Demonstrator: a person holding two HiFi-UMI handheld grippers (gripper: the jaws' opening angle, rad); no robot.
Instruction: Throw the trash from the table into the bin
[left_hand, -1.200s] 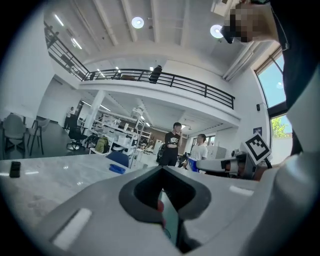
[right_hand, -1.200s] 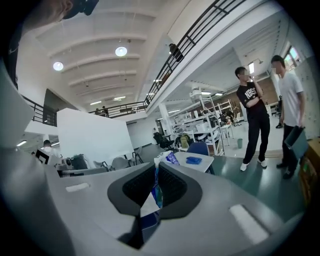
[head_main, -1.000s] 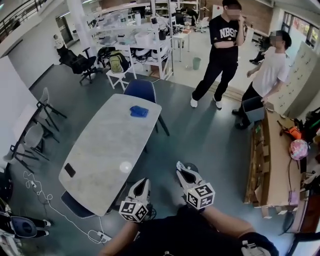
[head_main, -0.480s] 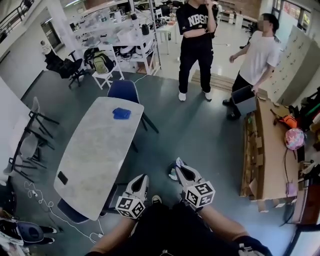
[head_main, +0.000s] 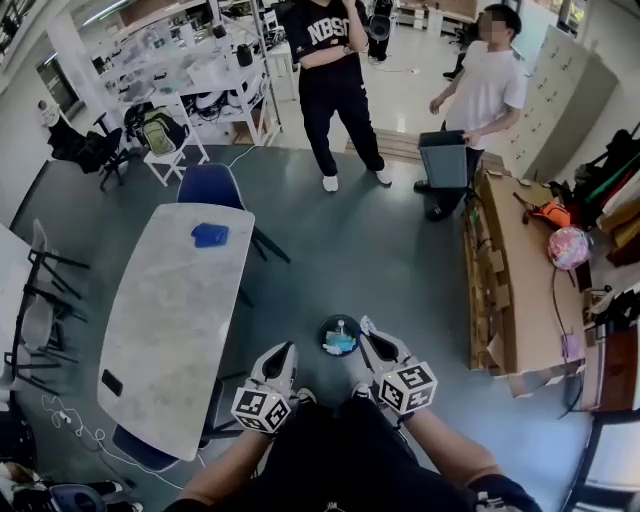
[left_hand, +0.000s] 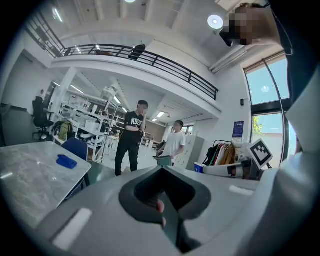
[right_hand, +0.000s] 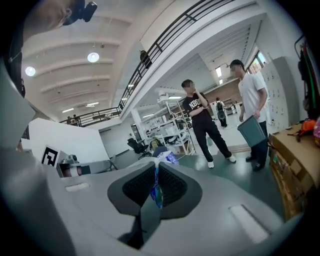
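Note:
Both grippers are low in the head view, past the table's near end. My right gripper is shut on a crumpled blue and white wrapper, which sticks out beyond the tips. Its tips are beside a round black bin on the floor, which holds something pale blue. My left gripper is shut, with a small reddish scrap pinched between its pads. A blue cloth and a black phone lie on the table.
Two people stand ahead; the one in white holds a grey bin. A long wooden bench with clutter runs along the right. A blue chair stands at the table's far end, folding chairs at the left.
Both grippers have moved away from the table to the right. The round black bin has come into view just ahead of them. The table has slid left in the picture.

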